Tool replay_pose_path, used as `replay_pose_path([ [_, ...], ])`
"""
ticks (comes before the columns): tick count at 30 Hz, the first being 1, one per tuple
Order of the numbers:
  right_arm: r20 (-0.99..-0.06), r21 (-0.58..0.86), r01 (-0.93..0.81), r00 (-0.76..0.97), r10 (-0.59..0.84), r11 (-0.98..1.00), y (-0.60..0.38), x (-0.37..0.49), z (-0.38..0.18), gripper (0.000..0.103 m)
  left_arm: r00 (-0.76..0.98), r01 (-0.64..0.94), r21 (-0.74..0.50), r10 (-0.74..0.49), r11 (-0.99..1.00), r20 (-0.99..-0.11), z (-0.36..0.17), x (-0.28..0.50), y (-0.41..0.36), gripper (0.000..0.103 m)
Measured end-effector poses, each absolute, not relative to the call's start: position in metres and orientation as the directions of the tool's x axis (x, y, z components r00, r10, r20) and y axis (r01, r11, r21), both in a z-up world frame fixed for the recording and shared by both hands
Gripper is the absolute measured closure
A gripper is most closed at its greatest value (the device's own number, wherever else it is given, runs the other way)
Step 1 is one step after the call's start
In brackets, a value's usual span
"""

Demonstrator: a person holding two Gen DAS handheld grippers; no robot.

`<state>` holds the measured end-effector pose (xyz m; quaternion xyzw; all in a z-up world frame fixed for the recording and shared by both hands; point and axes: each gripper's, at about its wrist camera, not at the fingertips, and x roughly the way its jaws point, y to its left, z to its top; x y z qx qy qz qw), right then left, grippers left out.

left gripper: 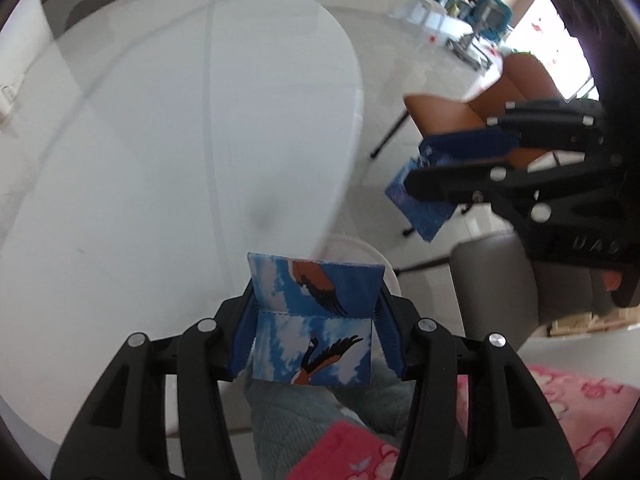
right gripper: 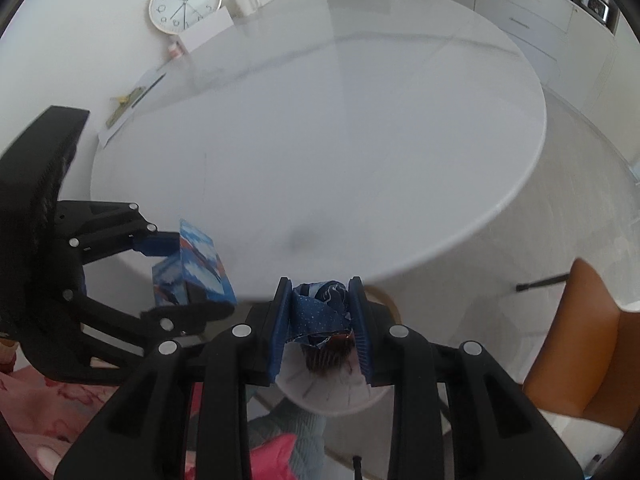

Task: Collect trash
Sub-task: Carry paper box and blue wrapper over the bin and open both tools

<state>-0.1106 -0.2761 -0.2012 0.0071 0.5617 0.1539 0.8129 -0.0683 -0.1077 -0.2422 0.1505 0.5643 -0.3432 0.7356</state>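
The left gripper [left gripper: 314, 320] pinches a small blue carton [left gripper: 312, 320] printed with clouds and flying birds; its blue pads press on the carton's two sides, and an opened flap stands up at the far end. In the left wrist view the carton hangs over the near edge of the white counter [left gripper: 160, 140], with a quilted grey garment [left gripper: 296, 412] and pink patterned cloth [left gripper: 580, 404] below it. Seen from the right wrist camera, the same carton [right gripper: 202, 268] sits between the left gripper's [right gripper: 188, 272] fingers at the counter's near left edge, clear of the surface.

The right gripper [right gripper: 322, 328] is pressed together on a crumpled dark blue wrapper [right gripper: 320, 308] with pale speckles; a coppery pleated piece, perhaps a foil cup [right gripper: 328, 354], shows under it between the pads. It too is held just off the near edge of the counter [right gripper: 360, 140], above a round white object [right gripper: 340, 400] whose nature I cannot tell. In the left wrist view the right gripper [left gripper: 440, 164] appears at the right, blurred, with blue wrapper [left gripper: 424, 208] hanging beneath its fingers.

Beyond, the round counter top lies bare apart from a dark smudge [right gripper: 298, 236]. An orange chair [right gripper: 584, 348] stands to the right. Farther off, a wall clock [right gripper: 185, 1] and a white mug [right gripper: 245, 2] sit past the counter's far left edge.
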Motion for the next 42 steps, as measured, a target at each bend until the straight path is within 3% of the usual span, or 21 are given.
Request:
replay_pose_path([
  [9,-0.915,0.195,-0.196,0.316,0.25,0.961,-0.307,-0.157,-0.211,0.073,0.051,0.726,-0.184,-0.319,0.663,-0.946,-0.272,-0.11,-0.148,0.052],
  [13,-0.915,0.194,-0.177,0.321,0.243,0.965,-0.317,-0.165,-0.213,0.072,0.046,0.752,-0.149,-0.276,0.643,-0.96,-0.28,-0.121,-0.158,0.032],
  [17,-0.915,0.194,-0.164,0.325,0.238,0.967,-0.323,-0.169,-0.213,0.072,0.062,0.779,-0.126,-0.276,0.614,-0.959,-0.276,-0.136,-0.165,0.024],
  [37,-0.914,0.237,-0.199,0.287,0.288,0.951,-0.304,-0.174,-0.225,0.071,0.171,0.715,-0.07,-0.27,0.696,-0.947,-0.242,-0.134,-0.126,0.015],
  [39,-0.917,0.246,-0.211,0.265,0.298,0.946,-0.298,-0.174,-0.232,0.064,0.177,0.702,-0.065,-0.263,0.709,-0.949,-0.244,-0.132,-0.123,0.015],
  [41,-0.926,0.231,-0.21,0.252,0.281,0.95,-0.294,-0.173,-0.24,0.042,0.178,0.689,-0.061,-0.25,0.722,-0.952,-0.247,-0.131,-0.118,0.015],
  [42,-0.932,0.221,-0.202,0.245,0.268,0.954,-0.293,-0.173,-0.245,0.036,0.176,0.683,-0.061,-0.245,0.727,-0.954,-0.248,-0.13,-0.115,0.015],
])
